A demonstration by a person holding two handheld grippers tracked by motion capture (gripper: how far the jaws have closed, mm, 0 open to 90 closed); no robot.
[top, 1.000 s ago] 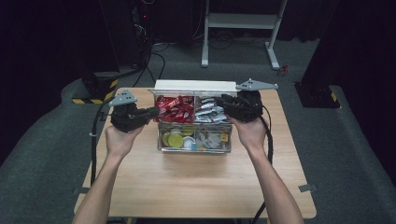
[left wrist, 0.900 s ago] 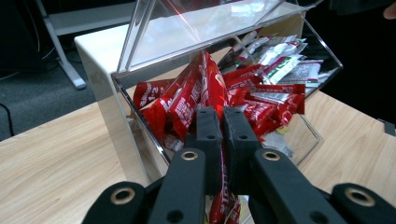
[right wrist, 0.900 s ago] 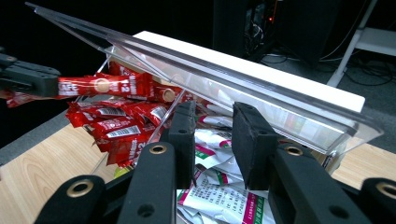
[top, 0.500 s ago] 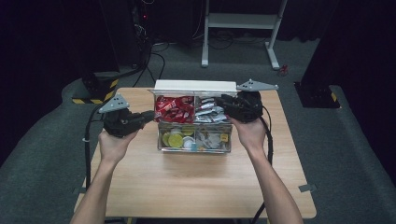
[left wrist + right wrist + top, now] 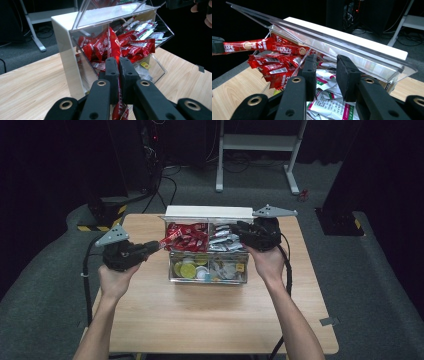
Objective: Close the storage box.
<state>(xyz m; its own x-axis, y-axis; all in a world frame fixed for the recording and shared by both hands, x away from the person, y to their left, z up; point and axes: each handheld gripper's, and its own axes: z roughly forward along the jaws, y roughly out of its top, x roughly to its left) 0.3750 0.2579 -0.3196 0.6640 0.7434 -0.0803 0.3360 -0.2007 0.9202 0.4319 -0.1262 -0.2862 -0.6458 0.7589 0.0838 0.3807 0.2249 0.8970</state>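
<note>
step in hand: a red coffee-mix stick (image 5: 113, 47) is being drawn out of the upper left bin of a clear acrylic organizer (image 5: 207, 251); judged from the stick lying half outside the bin mouth.
left gripper (image 5: 150, 247): jaws pressed together on the red stick's near end; in the left gripper view the stick runs up between the two pads toward the bin.
red stick, place: in the air at the organizer's left front corner, far end just at the heap of like red sticks (image 5: 278, 66).
right gripper (image 5: 326, 75): jaws spread, holding nothing; it hovers at the upper right bin over white and green sachets (image 5: 329, 105), under the raised clear lid (image 5: 332, 41).
lower bins: yellow round pieces at left, small mixed packets at right; too small to name.
next move, judged: carry the stick clear of the bin edge without dragging neighbours out, then set it down on bare table; the right gripper would need to lower and close on one sachet alone.
risk, judged: the thin stick may twist in the pinch.
surface: pale wood-grain table (image 5: 210, 320), bare in front of the organizer.
room: dark, grey carpet, a white desk frame (image 5: 260, 150) and cables behind.
</note>
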